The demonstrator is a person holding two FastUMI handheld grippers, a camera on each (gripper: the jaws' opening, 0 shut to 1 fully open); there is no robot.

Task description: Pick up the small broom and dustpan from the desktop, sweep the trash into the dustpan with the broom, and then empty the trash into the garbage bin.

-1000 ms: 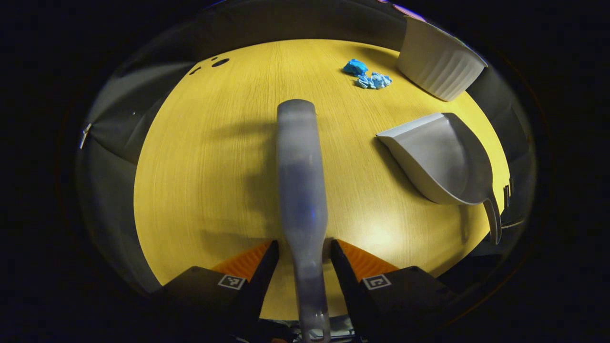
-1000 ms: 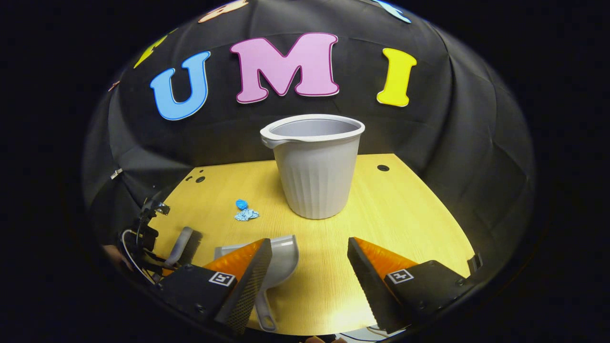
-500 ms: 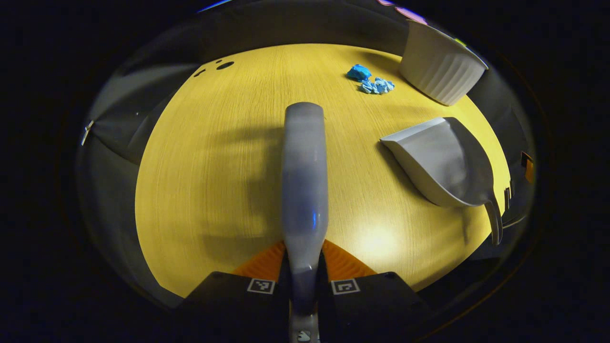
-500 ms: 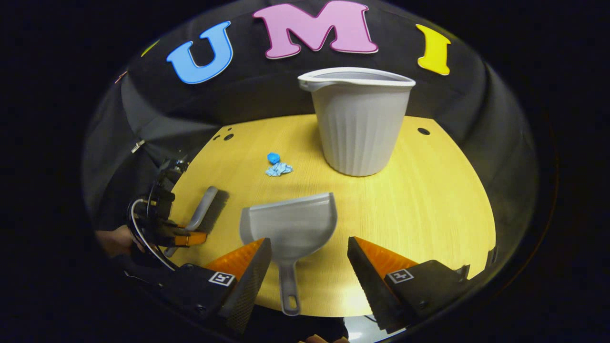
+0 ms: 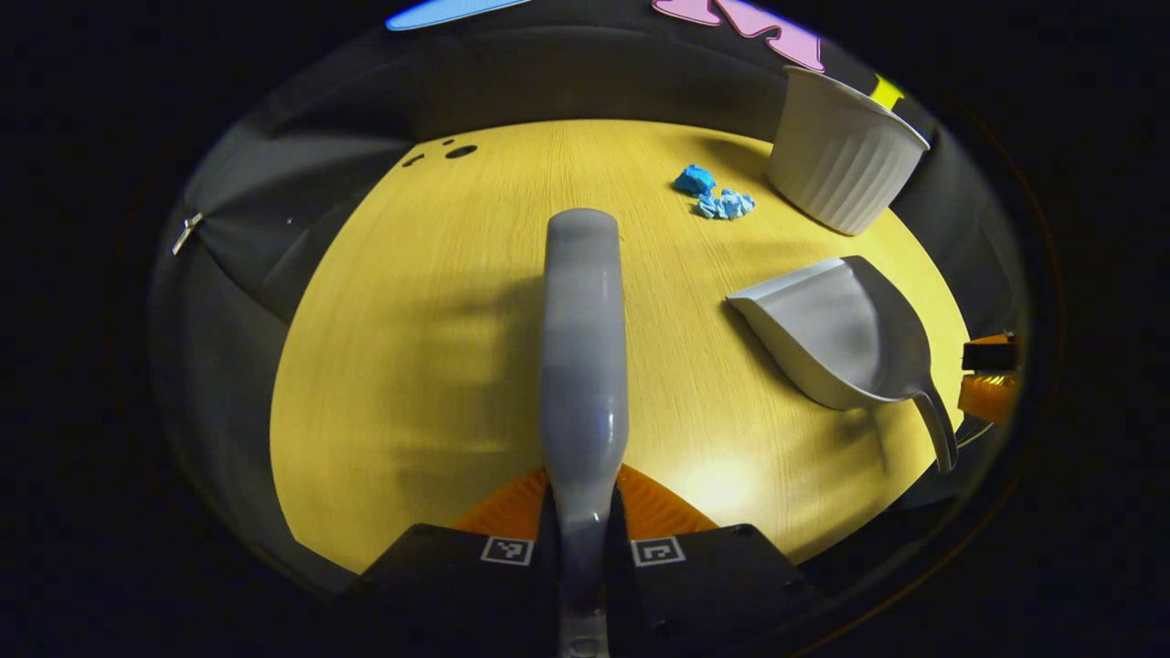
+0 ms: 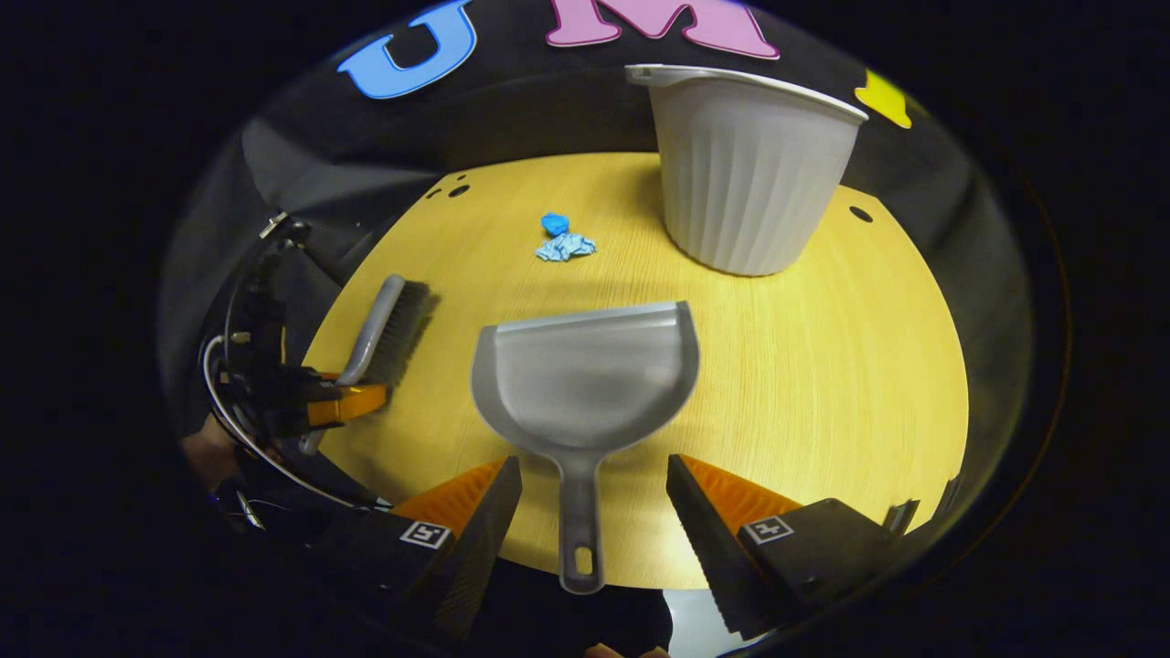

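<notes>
My left gripper (image 5: 583,525) is shut on the grey handle of the small broom (image 5: 583,347), which points forward above the yellow desktop (image 5: 430,320). In the right gripper view that broom (image 6: 384,329) hangs at the left, bristles down, held by the left gripper (image 6: 343,402). The grey dustpan (image 6: 585,384) lies flat on the desktop, its handle (image 6: 579,530) running back between the open fingers of my right gripper (image 6: 594,516), untouched. Blue crumpled trash (image 6: 562,239) lies beyond the pan, left of the white ribbed bin (image 6: 745,164). In the left gripper view the dustpan (image 5: 841,334) is at the right.
The desktop's round front edge (image 6: 640,580) runs under the dustpan handle's end. Small holes (image 6: 452,190) mark the far left of the desktop, another hole (image 6: 859,214) the far right. Black cloth wall stands close behind the bin.
My left gripper closed on the broom handle and lifted it slightly. My right gripper came forward and down, bringing the dustpan handle between its open fingers.
</notes>
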